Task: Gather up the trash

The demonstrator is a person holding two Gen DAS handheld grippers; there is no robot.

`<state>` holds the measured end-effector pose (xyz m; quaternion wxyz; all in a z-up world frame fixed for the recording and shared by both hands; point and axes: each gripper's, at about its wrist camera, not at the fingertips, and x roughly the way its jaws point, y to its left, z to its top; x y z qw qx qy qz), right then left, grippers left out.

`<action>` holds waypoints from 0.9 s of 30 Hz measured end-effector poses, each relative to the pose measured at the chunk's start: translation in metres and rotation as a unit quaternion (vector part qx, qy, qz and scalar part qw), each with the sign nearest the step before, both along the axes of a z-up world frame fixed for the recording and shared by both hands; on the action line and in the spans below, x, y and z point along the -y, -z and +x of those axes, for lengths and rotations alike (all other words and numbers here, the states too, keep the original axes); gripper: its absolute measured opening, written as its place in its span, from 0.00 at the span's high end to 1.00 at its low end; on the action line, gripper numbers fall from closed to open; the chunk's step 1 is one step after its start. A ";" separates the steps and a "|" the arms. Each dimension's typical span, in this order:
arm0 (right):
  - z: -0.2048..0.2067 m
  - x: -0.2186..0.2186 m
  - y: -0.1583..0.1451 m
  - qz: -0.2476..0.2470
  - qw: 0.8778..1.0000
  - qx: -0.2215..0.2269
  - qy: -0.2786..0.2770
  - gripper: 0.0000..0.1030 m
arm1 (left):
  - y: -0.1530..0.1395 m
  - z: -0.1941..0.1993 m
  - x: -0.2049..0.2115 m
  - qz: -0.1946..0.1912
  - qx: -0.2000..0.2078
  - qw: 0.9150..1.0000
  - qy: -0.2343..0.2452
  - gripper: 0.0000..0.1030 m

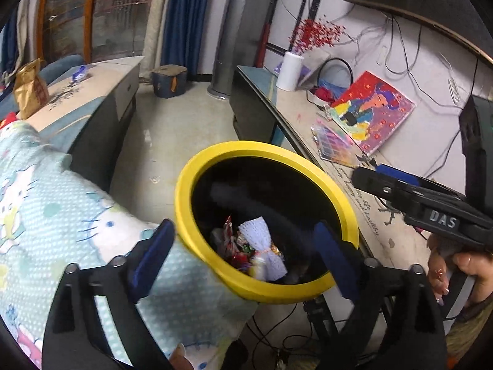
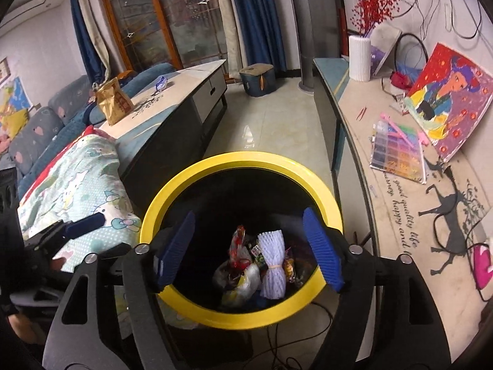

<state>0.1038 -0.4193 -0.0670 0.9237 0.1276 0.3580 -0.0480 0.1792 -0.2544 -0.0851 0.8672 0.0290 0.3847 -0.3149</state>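
A black trash bin with a yellow rim point(image 1: 215, 166) point(image 2: 172, 191) stands on the floor. Inside lie a white foam net sleeve point(image 1: 265, 246) point(image 2: 272, 265), snack wrappers point(image 1: 229, 234) point(image 2: 238, 243) and a clear plastic bag point(image 2: 246, 280). My left gripper point(image 1: 243, 252) is open and empty, its jaws straddling the bin's near rim. My right gripper point(image 2: 246, 249) is open and empty above the bin mouth. It also shows in the left wrist view point(image 1: 385, 178) at the right. The left gripper shows at the left of the right wrist view point(image 2: 83, 225).
A Hello Kitty blanket point(image 1: 46, 203) point(image 2: 80, 178) lies left of the bin. A coffee table point(image 2: 185, 92) carries a brown paper bag point(image 2: 114, 101) and a blue wrapper point(image 2: 161, 84). A long counter point(image 2: 400, 209) on the right holds a white vase point(image 2: 359, 58), a painting point(image 2: 446, 98) and a bead box point(image 2: 397, 154). Cables lie on the floor below.
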 end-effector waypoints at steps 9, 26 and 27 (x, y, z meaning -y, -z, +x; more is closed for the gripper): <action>-0.027 -0.023 -0.027 -0.011 0.998 0.054 -0.001 0.11 | -0.024 -0.016 -0.053 -0.018 0.029 0.997 -0.065 0.06; -0.084 -0.100 -0.049 -0.097 0.972 0.214 0.018 0.10 | -0.062 -0.086 -0.140 -0.023 0.127 0.977 -0.167 0.06; -0.087 -0.106 -0.049 -0.111 0.968 0.226 0.018 0.10 | -0.064 -0.091 -0.146 -0.025 0.134 0.975 -0.175 0.06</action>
